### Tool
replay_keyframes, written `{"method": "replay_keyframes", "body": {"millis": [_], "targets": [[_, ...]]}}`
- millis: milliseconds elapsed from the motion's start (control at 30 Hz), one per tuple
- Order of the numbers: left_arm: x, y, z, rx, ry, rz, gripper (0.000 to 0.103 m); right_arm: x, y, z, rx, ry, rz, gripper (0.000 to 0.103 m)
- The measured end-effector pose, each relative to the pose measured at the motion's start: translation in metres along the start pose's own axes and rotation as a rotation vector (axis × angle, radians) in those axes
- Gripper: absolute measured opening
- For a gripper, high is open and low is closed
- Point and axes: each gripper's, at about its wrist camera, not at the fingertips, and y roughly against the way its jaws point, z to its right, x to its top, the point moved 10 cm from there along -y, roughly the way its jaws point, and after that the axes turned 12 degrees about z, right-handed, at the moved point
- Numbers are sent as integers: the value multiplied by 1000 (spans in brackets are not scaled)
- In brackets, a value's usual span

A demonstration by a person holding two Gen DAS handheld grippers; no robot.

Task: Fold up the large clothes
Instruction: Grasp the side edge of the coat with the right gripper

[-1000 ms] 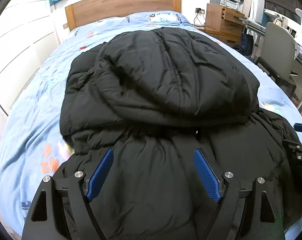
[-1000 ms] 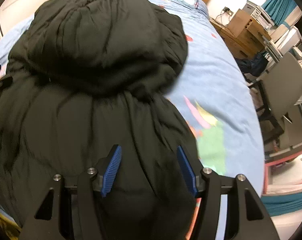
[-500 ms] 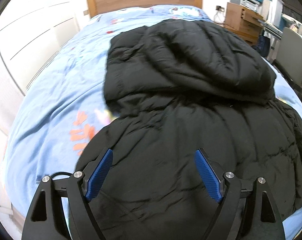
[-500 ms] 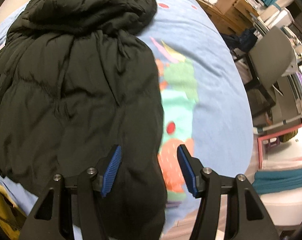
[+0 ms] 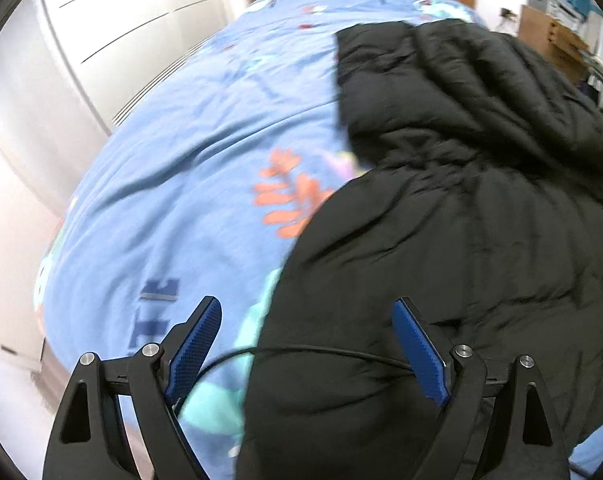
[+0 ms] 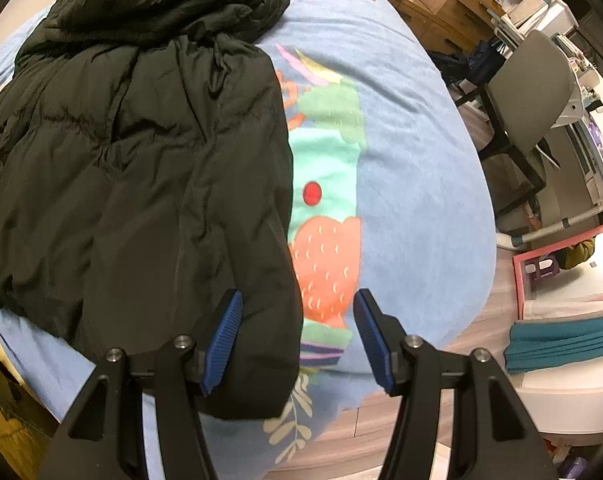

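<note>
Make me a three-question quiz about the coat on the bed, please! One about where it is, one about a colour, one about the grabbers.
1. Where does the coat lie?
A. on the bed
B. on the chair
C. on the floor

2. What colour are the gripper pads?
A. red
B. blue
C. green

3. How do the right gripper's jaws stand?
A. shut tight on the hood
B. holding a sock
C. apart, above the coat's edge

Answers: 1 A, the coat is spread on the blue bedspread. 2 B, all the pads show blue, on the left gripper too. 3 C, the pads stand clear of the cloth and pinch nothing.
</note>
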Motion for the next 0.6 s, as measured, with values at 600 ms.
{"method": "replay_keyframes", "body": {"millis": [600], "targets": [[-41,-17,-45,11,154,-106,96,-17,6,21,-22,-24,2,56]]}}
